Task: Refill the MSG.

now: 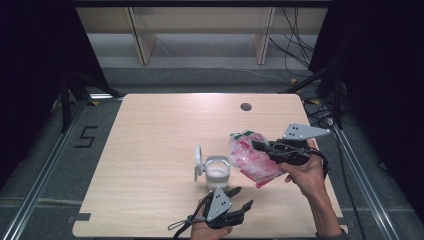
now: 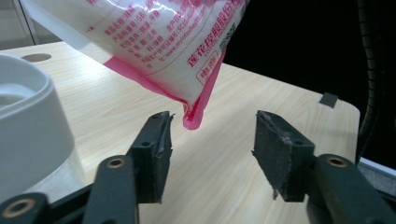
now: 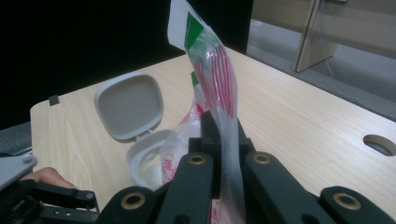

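While jaws pinch bag [image 1: 252,157] — aloft.

The clear plastic bag [image 1: 254,159] carries red and pink print, red characters on its white face, a bright pink lower seam and a green patch at its top edge; its contents look white, though the film's glare makes that hard to judge. The square white plastic container [image 1: 217,172] has a pale grey-white hinged lid [image 1: 198,157]. The surface [image 1: 155,150] is light wood with fine grain. Both grippers, left [image 1: 239,197] and right [image 1: 257,145], are black with grey plates and brass-coloured screws.
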A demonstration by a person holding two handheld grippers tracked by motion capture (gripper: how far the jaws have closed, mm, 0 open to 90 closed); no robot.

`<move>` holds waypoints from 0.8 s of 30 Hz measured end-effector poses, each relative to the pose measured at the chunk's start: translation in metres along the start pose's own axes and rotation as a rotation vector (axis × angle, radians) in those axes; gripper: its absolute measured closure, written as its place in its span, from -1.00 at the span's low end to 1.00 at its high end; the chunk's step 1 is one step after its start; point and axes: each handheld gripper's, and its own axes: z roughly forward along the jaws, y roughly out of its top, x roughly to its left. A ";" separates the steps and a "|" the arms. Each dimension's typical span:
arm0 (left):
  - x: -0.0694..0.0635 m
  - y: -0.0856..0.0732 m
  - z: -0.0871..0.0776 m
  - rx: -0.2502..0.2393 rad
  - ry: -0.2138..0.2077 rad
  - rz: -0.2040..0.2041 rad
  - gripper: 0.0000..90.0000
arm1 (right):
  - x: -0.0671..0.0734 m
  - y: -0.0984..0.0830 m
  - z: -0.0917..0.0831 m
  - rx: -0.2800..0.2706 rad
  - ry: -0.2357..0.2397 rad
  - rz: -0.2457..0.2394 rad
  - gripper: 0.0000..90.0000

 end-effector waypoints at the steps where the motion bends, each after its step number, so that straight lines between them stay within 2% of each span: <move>1: 0.000 -0.001 -0.003 0.002 0.013 -0.004 -0.01 | -0.002 -0.001 0.000 0.006 0.006 -0.008 1.00; 4: 0.003 -0.001 -0.007 0.012 0.013 -0.001 -0.02 | -0.004 -0.008 -0.001 0.010 0.010 0.015 1.00; 5: 0.004 -0.001 -0.009 0.015 0.013 0.011 -0.02 | -0.005 -0.011 -0.001 0.011 0.010 0.032 1.00; 6: 0.005 -0.002 -0.009 0.009 0.009 -0.008 -0.03 | -0.006 -0.013 -0.001 0.007 0.001 0.033 1.00; 7: 0.006 -0.002 -0.012 0.014 0.014 -0.002 -0.03 | -0.009 -0.016 -0.001 0.001 0.002 0.028 1.00; 9: 0.009 -0.002 -0.015 0.010 0.020 0.012 -0.03 | -0.012 -0.020 -0.002 0.013 0.018 0.058 1.00; 10: 0.010 -0.003 -0.016 0.002 0.018 0.000 -0.03 | -0.013 -0.023 -0.003 0.017 0.034 0.077 1.00; 11: 0.012 -0.002 -0.019 0.014 0.020 0.016 -0.03 | -0.014 -0.025 -0.002 0.003 0.034 0.082 1.00; 12: 0.014 -0.003 -0.021 0.008 0.024 0.024 -0.03 | -0.015 -0.028 -0.003 0.011 0.037 0.096 1.00; 13: 0.012 -0.005 -0.023 0.003 0.034 -0.019 -0.04 | -0.018 -0.030 -0.003 0.018 0.031 0.093 1.00; 14: 0.014 -0.005 -0.026 0.016 0.038 -0.010 -0.05 | -0.020 -0.033 -0.005 0.022 0.017 0.095 1.00; 15: 0.016 -0.005 -0.027 0.004 0.038 0.005 -0.05 | -0.022 -0.036 -0.005 0.013 0.017 0.107 1.00; 16: 0.018 -0.005 -0.030 0.014 0.046 0.012 -0.06 | -0.025 -0.039 -0.006 0.014 0.019 0.123 1.00; 17: 0.020 -0.006 -0.031 0.006 0.049 0.012 -0.08 | -0.027 -0.040 -0.008 0.022 0.018 0.147 1.00; 19: 0.023 -0.006 -0.035 0.001 0.057 -0.005 -0.08 | -0.034 -0.044 -0.012 -0.004 0.013 0.178 1.00; 20: 0.025 -0.006 -0.039 0.014 0.075 -0.012 -0.09 | -0.036 -0.045 -0.013 -0.003 0.005 0.180 1.00; 21: 0.027 -0.007 -0.040 0.003 0.078 -0.007 -0.09 | -0.041 -0.047 -0.014 -0.014 -0.005 0.163 1.00; 22: 0.029 -0.007 -0.043 0.013 0.087 0.002 -0.09 | -0.042 -0.048 -0.016 -0.009 -0.012 0.186 1.00; 23: 0.030 -0.008 -0.043 -0.007 0.086 -0.007 -0.09 | -0.044 -0.050 -0.017 -0.008 -0.015 0.190 1.00; 24: 0.032 -0.008 -0.046 0.008 0.097 -0.007 -0.09 | -0.046 -0.050 -0.018 -0.013 -0.022 0.197 1.00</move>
